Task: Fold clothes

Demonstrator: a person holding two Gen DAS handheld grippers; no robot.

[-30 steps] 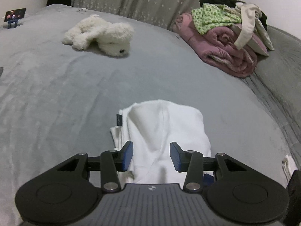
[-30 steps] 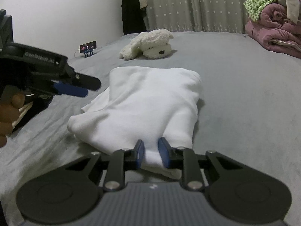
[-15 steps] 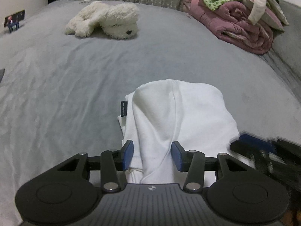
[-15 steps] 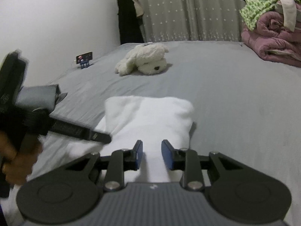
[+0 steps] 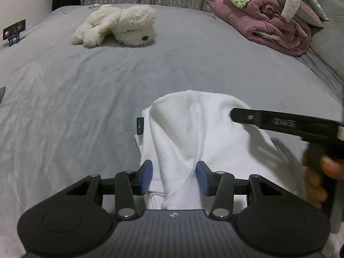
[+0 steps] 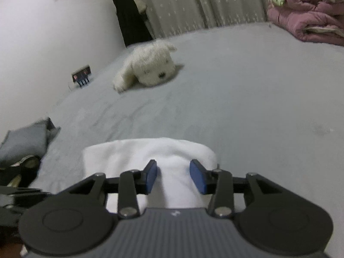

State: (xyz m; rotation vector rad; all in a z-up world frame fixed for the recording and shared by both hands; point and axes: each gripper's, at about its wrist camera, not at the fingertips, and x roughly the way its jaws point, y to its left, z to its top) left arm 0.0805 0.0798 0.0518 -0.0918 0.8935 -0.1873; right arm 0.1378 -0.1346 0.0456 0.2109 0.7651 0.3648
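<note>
On the bed (image 5: 86, 90), nearer than the plush dog (image 5: 120, 28), a folded white garment (image 5: 193, 133) lies beneath left gripper (image 5: 174, 177) and right gripper (image 6: 173, 176), both with jaws apart.

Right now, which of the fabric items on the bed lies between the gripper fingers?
The white folded garment: it lies between the open fingers of both the left gripper and right gripper. The pink quilt pile sits far back.

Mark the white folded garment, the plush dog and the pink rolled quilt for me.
white folded garment (image 5: 193, 129): left wrist view, top layer of the fold.
plush dog (image 5: 133, 29): left wrist view, its head.
pink rolled quilt (image 5: 273, 29): left wrist view, rolled end.
</note>
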